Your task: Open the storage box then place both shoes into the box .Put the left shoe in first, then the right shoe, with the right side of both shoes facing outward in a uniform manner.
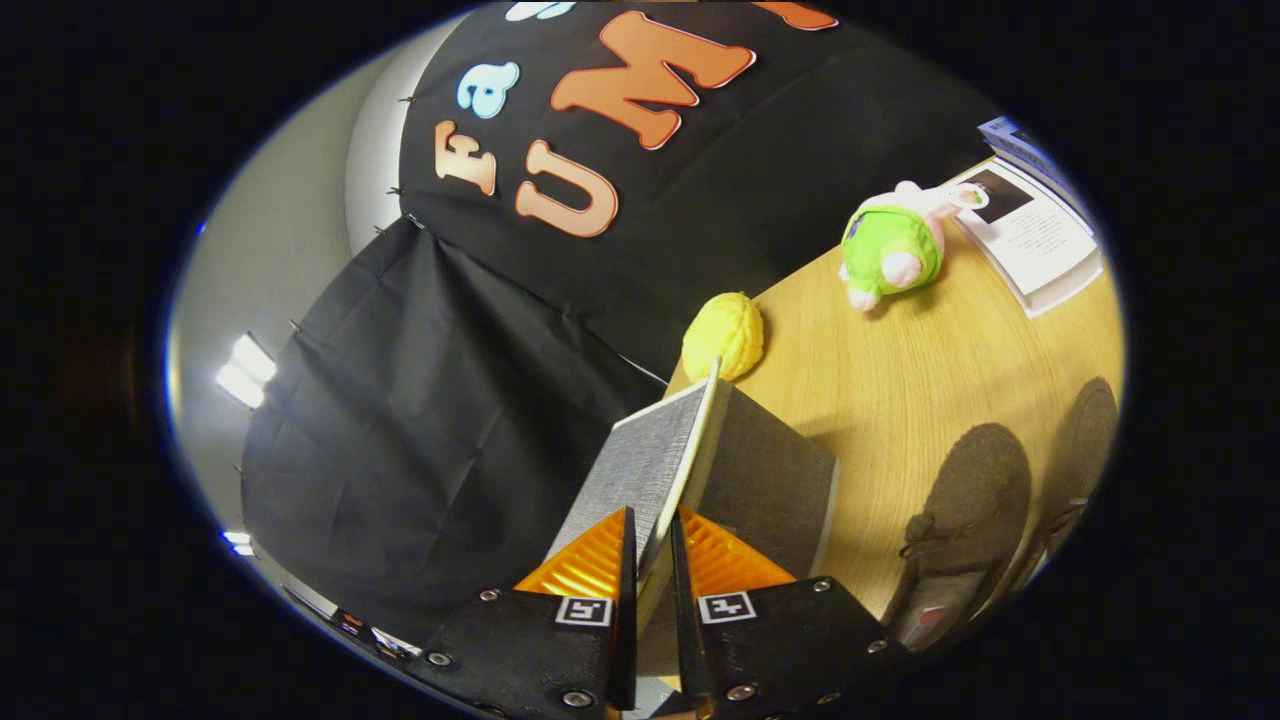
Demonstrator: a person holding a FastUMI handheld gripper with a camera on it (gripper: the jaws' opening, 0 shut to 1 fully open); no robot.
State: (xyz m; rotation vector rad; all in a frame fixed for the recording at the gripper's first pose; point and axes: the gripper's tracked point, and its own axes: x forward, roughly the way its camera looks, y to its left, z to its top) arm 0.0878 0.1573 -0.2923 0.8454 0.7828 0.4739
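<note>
Clearly, jaws clamped on stiff grey fabric lid (650, 465).

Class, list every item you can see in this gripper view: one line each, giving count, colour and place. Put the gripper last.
storage box: one, grey, on the table just beyond the fingers.
box lid: one, grey with a pale edge, raised, its edge between the fingers.
shoes: two, dark brown, side by side on the table right of the box.
yellow plush toy: one, behind the box at the table's edge.
green and pink plush toy: one, farther back on the table.
printed booklets: a small stack, white, beyond the green toy.
table: one, light wood.
gripper: one, black with orange fingers, closed on the box lid.
</note>
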